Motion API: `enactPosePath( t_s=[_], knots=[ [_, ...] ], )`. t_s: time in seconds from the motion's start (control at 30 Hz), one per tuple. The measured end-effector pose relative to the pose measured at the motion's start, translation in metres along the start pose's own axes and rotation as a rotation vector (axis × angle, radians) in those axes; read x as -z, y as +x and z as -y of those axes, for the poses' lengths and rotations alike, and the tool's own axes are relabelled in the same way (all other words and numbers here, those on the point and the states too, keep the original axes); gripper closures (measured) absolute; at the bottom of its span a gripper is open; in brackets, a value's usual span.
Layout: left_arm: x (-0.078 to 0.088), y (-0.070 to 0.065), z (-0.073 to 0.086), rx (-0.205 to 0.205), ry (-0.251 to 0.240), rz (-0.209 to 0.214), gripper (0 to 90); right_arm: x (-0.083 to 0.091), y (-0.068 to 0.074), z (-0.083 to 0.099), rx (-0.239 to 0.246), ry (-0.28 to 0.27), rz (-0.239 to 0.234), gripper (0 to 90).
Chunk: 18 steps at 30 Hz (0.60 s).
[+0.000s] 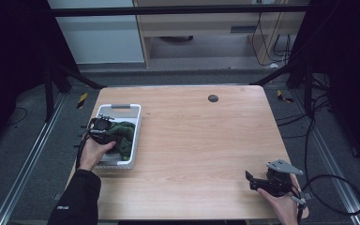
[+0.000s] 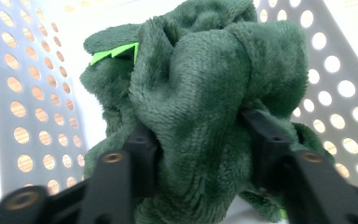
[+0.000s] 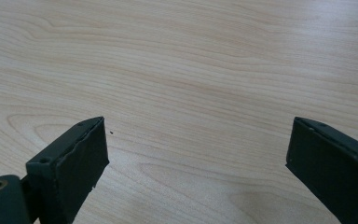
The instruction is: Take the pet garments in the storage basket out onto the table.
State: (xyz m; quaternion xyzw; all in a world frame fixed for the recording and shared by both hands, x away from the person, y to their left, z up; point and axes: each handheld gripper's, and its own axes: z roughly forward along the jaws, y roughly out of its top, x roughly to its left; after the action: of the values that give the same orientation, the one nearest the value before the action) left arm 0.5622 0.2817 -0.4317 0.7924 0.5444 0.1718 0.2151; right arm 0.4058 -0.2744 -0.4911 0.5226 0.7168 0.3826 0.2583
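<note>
Left gripper view has the left gripper (image 2: 200, 140) clamped on a bunched-up dark green fleece cloth (image 2: 200, 84), jaws squeezing it from both sides. The cloth sits straight ahead of it, inside a white perforated basket (image 2: 28, 107). There's a bright green tag (image 2: 114, 52) up top, no readable writing. The right gripper (image 3: 196, 154) hangs wide open over the bare wooden table (image 3: 191, 60), holding nothing.

High view above table (image 1: 201, 140); gripper views close, along their fingers
</note>
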Motion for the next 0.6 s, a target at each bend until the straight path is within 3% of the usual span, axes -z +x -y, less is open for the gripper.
enactPosePath(
  t_s=[0.23, 0.37, 0.6],
  knots=[
    [0.003, -0.002, 0.000, 0.000, -0.007, -0.010, 69.2, 0.000, 0.000, 0.000, 0.001, 0.002, 0.000, 5.4],
    [0.008, -0.003, 0.001, -0.001, -0.030, -0.011, 72.0, 0.000, 0.000, 0.000, 0.001, 0.003, 0.000, 5.4],
    [0.032, -0.001, 0.001, 0.003, -0.108, 0.005, 73.3, 0.000, 0.001, 0.000, -0.006, 0.006, -0.004, 5.4]
  ],
)
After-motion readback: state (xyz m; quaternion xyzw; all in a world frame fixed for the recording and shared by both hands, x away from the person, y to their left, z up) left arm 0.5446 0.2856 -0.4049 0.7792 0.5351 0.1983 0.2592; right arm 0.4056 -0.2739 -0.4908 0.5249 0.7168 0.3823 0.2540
